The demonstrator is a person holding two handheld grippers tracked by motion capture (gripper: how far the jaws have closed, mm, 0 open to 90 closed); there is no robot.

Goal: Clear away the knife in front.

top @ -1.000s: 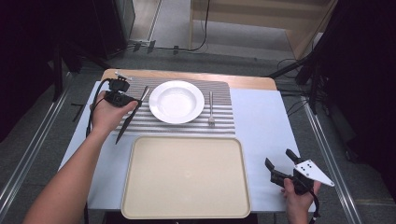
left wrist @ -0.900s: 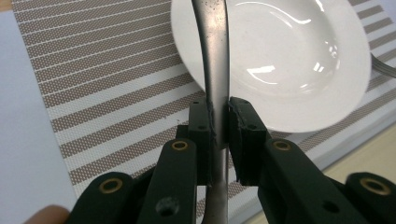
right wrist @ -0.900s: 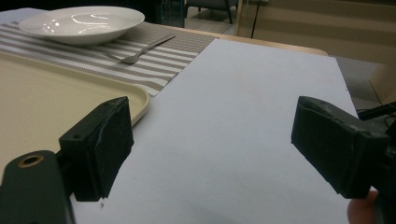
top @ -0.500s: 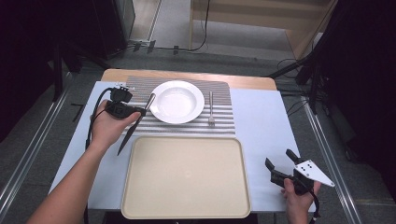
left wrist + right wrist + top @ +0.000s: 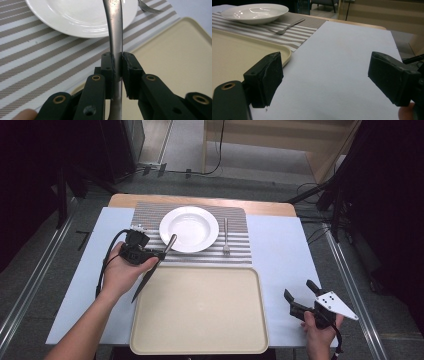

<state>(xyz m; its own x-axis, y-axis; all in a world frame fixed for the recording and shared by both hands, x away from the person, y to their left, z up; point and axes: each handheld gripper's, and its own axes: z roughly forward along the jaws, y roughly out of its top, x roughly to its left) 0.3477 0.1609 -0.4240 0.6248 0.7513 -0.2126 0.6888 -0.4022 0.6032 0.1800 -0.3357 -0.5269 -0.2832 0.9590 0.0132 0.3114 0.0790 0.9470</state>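
L tool [image 5: 117, 65] clamps knife [image 5: 150, 271] by tray [image 5: 200, 340]; R tool [image 5: 324, 82] wide, empty.

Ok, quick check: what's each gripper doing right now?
Left gripper: closed on the knife, carried over the placemat edge.
Right gripper: open, holding nothing, over the table.

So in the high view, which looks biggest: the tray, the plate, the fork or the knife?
Largest to smallest:
1. tray
2. plate
3. knife, held off the table and nearer the camera, so its rank over the fork is unsure
4. fork
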